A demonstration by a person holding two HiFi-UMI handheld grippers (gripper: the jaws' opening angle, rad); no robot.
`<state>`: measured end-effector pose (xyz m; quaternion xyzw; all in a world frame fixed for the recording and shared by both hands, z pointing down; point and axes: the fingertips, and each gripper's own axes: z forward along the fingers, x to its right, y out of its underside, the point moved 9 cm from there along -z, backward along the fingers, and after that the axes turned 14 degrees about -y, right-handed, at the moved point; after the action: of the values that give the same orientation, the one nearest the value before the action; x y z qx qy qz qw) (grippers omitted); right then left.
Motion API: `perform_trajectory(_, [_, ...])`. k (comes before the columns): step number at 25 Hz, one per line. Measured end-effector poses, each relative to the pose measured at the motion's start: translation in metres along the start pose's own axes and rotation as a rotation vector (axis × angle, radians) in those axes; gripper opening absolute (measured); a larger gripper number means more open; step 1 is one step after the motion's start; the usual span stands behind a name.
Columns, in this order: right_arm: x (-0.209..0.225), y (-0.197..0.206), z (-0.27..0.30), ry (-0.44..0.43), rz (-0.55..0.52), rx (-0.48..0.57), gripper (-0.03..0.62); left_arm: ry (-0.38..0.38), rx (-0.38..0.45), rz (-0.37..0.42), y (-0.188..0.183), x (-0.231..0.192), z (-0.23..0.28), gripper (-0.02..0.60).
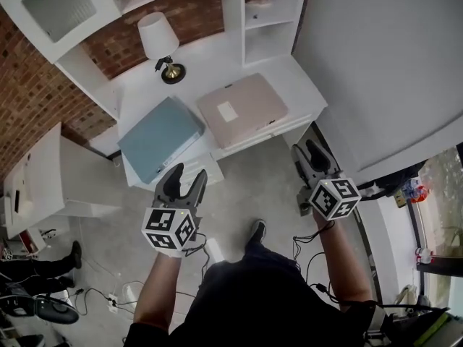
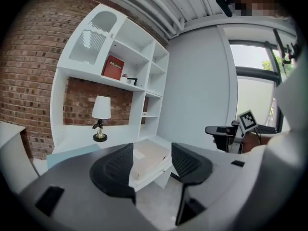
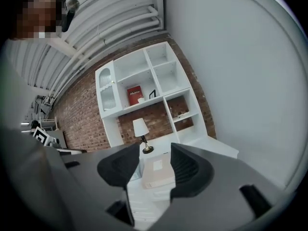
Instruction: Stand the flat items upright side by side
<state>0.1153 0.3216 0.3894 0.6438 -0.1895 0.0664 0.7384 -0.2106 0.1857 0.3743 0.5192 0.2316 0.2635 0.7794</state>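
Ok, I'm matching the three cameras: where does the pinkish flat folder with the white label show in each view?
Head view: the pinkish folder lies flat on the desk, upper middle.
Left gripper view: folder low centre, framed by the jaws.
Right gripper view: folder low centre, likewise.
Shared landmark: the white lamp, back-left of it.

The left tool partly hides the pink folder.

The left folder and right folder lie flat side by side on the desk, lamp behind.
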Motion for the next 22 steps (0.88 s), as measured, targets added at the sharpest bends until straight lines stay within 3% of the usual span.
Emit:
perform_trajectory(6, [0.057, -0.008, 0.022, -0.03, 0.019, -0.044, 0.195, -0.022, -0.031, -0.038, -0.005, 0.02, 0.053, 0.23])
perform_trajectory(11, [0.098, -0.002, 0.039, -0.039, 0.035, -0.095, 0.19, -0.041, -0.089, -0.132, 0.007, 0.017, 0.08, 0.229])
perform_trajectory(18, [0.135, 0.002, 0.067, -0.061, 0.017, -0.196, 0.181, -0.072, -0.192, -0.134, 0.026, 0.013, 0.116, 0.229])
perform_trajectory(22, [0.157, 0.004, 0.085, -0.058, 0.031, -0.243, 0.188, -0.044, -0.258, -0.138, 0.038, 0.008, 0.148, 0.229])
